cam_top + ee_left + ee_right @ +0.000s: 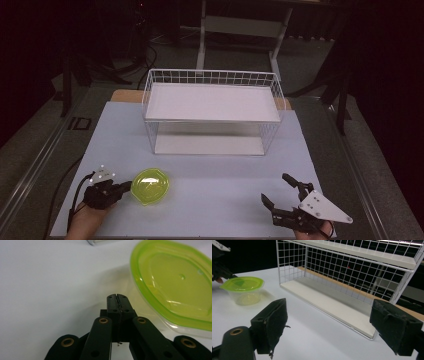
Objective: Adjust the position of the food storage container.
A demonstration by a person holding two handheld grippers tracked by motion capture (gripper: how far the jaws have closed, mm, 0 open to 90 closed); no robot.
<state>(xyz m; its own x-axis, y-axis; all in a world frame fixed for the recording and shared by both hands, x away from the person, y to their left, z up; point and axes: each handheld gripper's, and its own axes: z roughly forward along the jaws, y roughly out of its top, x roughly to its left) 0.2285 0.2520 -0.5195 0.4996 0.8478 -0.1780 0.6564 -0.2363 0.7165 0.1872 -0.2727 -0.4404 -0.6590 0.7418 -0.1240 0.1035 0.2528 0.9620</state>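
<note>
Left gripper (126, 186), black two-jaw type with a grey three-cornered plate on top, sits low at the near-left of the table; its jaws are pressed fully together with nothing between them, tips just beside the near-left rim of the container. From the left gripper view (117, 298) the closed tips sit level with the lid edge; whether they touch the wall below it I cannot tell, the view being too close and blurred.

Clear plastic tub with a lime-green snap lid (149, 186): one, upright, lid on, standing on the pale table sheet (215, 170) left of centre, well short of the rack. Same tub seen side-on in the right gripper view (243, 290).

Right gripper (281, 192): near-right corner, jaws spread wide, nothing between the pads (270, 325). It points toward the rack's open front.

White wire-mesh rack with two white shelf boards (212, 112): one, at the far middle of the table. Upper board fenced by a mesh rim; lower board sits on the table surface, front side open.

Open room: a broad bare band of sheet runs between rack front and both grippers. Tub to near table edge: little margin. Left and right sides of the rack leave strips of free sheet.

Count: grippers two, tub one, lid one, rack one, shelves two.
</note>
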